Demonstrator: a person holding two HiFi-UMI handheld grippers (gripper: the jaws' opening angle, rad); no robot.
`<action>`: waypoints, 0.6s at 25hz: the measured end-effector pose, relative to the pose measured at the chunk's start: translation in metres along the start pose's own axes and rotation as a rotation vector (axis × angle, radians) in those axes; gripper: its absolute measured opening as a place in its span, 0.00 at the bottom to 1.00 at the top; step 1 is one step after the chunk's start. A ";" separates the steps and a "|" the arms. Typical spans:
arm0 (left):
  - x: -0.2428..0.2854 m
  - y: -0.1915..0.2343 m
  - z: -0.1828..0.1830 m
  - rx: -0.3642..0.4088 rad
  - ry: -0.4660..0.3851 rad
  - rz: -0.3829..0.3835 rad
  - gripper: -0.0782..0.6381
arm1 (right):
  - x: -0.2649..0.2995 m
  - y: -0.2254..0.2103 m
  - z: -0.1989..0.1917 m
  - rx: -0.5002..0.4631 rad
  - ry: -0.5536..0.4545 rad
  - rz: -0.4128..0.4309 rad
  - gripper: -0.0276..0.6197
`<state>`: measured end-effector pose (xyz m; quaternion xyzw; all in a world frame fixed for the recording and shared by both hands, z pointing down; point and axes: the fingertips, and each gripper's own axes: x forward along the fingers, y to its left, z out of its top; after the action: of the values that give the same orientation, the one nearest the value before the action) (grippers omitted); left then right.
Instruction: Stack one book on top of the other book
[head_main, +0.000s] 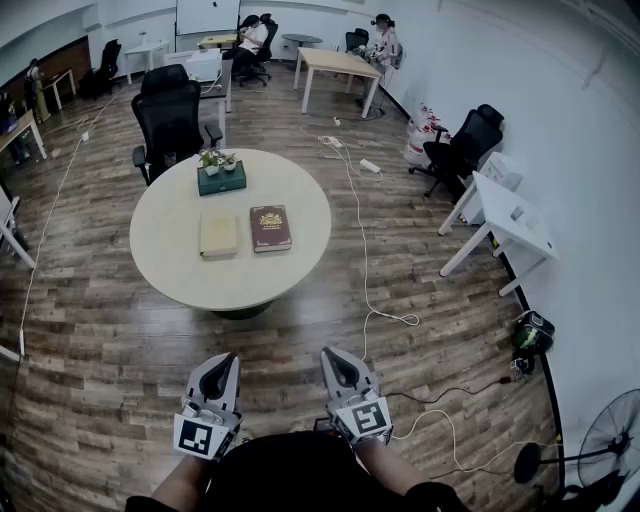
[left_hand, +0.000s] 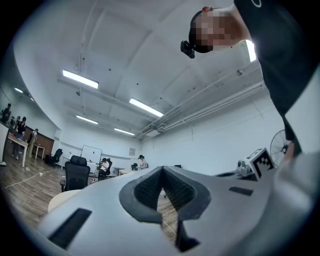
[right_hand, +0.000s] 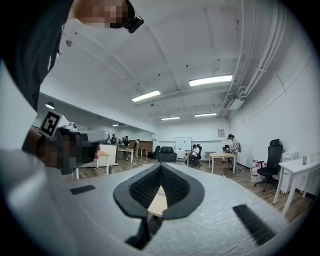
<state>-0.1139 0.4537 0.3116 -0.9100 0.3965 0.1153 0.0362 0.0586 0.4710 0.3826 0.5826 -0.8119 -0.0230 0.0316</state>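
Two handheld grippers low in the foreground, side by side, close to the person's body. Left gripper (head_main: 225, 360): jaws pressed together, nothing pinched. Right gripper (head_main: 332, 358): tips likewise closed, empty.

Well ahead of both sets of jaws, a round table (head_main: 180, 270) on a wood floor. On it, two books lying flat, side by side with a narrow gap, not stacked. Tan book (head_main: 218, 235) straight ahead of the left jaws. Maroon book (head_main: 270, 228) just right of it, ahead of the space between the two grippers.

Beyond the books, farther from the jaws, a green planter (head_main: 221, 177). Past that, a black chair (head_main: 168, 115).

In the right gripper view, through the hollow behind the closed tips, a pale strip, probably the tabletop.
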 end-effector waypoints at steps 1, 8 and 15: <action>0.001 0.000 0.001 0.000 0.016 0.005 0.12 | 0.000 0.000 -0.001 -0.001 -0.002 0.003 0.05; -0.011 -0.007 -0.030 -0.004 0.119 -0.026 0.12 | -0.004 -0.007 0.000 0.012 0.009 -0.023 0.05; 0.001 -0.007 -0.012 -0.007 0.064 0.003 0.12 | -0.008 -0.004 0.007 0.079 -0.080 0.064 0.05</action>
<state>-0.1053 0.4557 0.3231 -0.9128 0.3985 0.0876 0.0203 0.0646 0.4771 0.3753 0.5556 -0.8310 -0.0132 -0.0231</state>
